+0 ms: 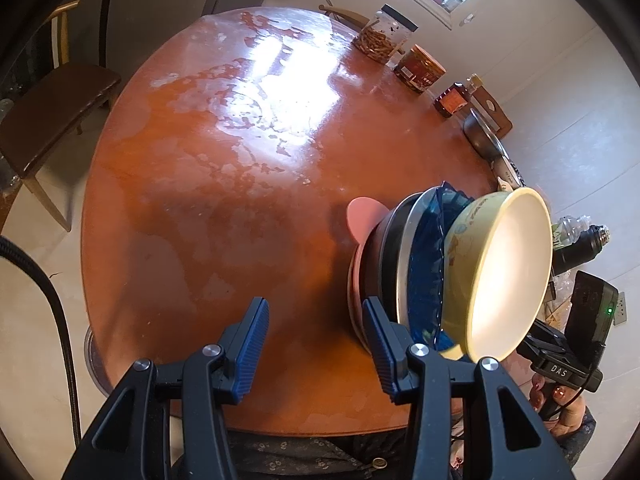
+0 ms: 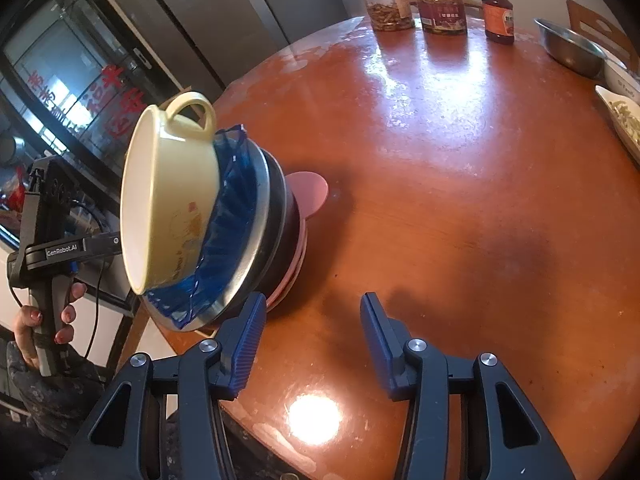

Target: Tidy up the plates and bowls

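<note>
A stack of dishes stands at the near edge of the round wooden table. From the bottom it holds a pink plate with ears, a dark bowl, a steel plate, a blue fluted glass bowl and a yellow bowl with a handle. My left gripper is open with nothing between its fingers; its right finger lies against the stack's left rim. My right gripper is also open and empty, its left finger against the steel plate's rim. Whether the stack rests on the table is unclear.
Along the far right edge stand a clear jar of snacks, a red-labelled jar, a sauce bottle, a steel bowl and a white dish of food. A wooden chair stands to the left.
</note>
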The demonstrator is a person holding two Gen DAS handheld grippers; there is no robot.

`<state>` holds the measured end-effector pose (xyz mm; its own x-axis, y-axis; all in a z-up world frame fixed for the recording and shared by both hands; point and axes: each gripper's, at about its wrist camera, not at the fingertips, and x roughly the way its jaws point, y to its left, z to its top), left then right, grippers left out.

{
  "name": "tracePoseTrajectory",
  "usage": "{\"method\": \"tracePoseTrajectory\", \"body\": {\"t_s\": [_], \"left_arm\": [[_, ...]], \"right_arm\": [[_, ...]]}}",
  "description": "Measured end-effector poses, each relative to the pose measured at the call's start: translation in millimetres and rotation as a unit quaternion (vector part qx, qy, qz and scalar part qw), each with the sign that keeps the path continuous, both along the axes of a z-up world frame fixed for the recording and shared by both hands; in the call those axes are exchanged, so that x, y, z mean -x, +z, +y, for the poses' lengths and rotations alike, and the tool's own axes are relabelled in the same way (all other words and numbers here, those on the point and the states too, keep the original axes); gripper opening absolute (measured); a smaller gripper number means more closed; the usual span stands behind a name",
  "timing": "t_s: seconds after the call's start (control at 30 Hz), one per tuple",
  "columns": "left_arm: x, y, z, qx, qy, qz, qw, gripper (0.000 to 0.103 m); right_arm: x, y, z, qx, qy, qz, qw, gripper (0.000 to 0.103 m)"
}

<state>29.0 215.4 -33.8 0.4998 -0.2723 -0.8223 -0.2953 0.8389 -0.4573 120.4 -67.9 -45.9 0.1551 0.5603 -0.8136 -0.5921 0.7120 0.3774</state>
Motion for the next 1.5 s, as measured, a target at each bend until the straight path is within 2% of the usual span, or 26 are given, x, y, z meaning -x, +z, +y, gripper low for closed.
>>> {"method": "tracePoseTrajectory", "body": {"t_s": [0.13,0.5,0.67,0.83,1.5], "left_arm": [[-4.5,-2.8,-0.5,0.014,-0.009,-0.002,0.9999,0.049],[-20.0,-6.9,1.2,0.015,-0.019,-0.004,0.9997,0.048],[-25.5,-7.1,-0.5,0.009,-0.03,-0.007,0.9995,0.048],[-31.0,-6.1,-3.9,0.0,-0.039,-0.007,0.9992,0.048],[-52.6,1.5,-42.7,-0.042,-0.08,-0.006,0.9959,0.043]], "right_arm": [[-3.3,-1.9,2.1,-0.004,0.0,0.005,1.0,0.049],[-14.3,-10.2,6.6,-0.015,0.003,0.022,1.0,0.041],[-16.4,-10.2,6.0,-0.027,0.006,0.024,0.999,0.03],[-21.4,-9.9,5.0,-0.038,0.003,0.036,0.999,0.025],[-23.9,-3.8,-23.3,-0.027,0.001,0.026,0.999,0.022]]}}
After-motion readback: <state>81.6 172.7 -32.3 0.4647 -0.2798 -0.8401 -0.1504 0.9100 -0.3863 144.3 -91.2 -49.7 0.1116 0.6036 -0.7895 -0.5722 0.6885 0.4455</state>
